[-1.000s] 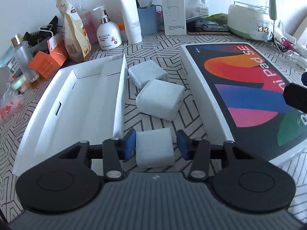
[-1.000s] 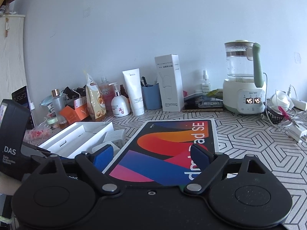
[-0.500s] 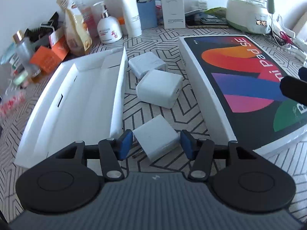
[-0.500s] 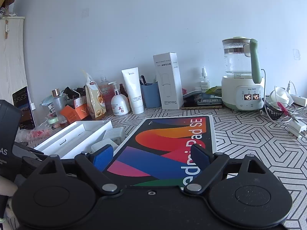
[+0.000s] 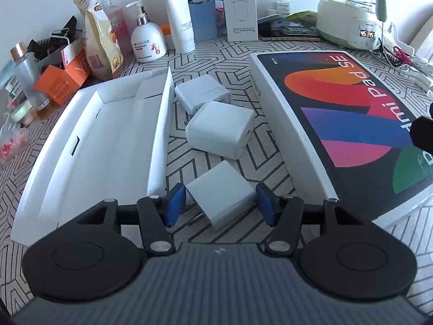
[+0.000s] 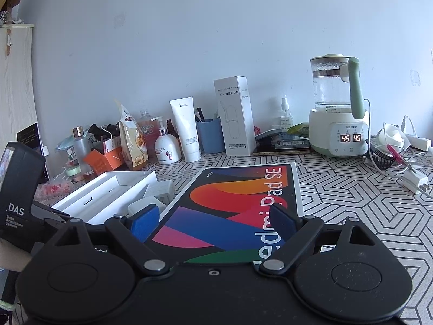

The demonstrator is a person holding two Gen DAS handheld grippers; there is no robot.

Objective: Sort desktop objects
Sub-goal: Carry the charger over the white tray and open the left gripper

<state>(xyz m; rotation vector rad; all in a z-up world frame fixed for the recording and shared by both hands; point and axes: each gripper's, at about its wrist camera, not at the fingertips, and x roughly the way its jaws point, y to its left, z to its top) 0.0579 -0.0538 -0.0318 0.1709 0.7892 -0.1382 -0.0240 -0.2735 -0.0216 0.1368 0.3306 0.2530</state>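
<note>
Left wrist view: white charger block (image 5: pixel 222 191) sits tilted on patterned tabletop (image 5: pixel 216 51), betw. left gripper (image 5: pixel 220 203) pads, which have just been opening, small gaps both sides, so released. Right gripper (image 6: pixel 213 223) spread wide, empty, over tablet box (image 6: pixel 230 205).

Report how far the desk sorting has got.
Done: nothing yet; the white tray is empty. In hand: the left tongs have just been opening, with the near charger between them, unpinched. Left: that one, the middle charger and the far charger. The right tongs hang open above the tablet box.
</note>
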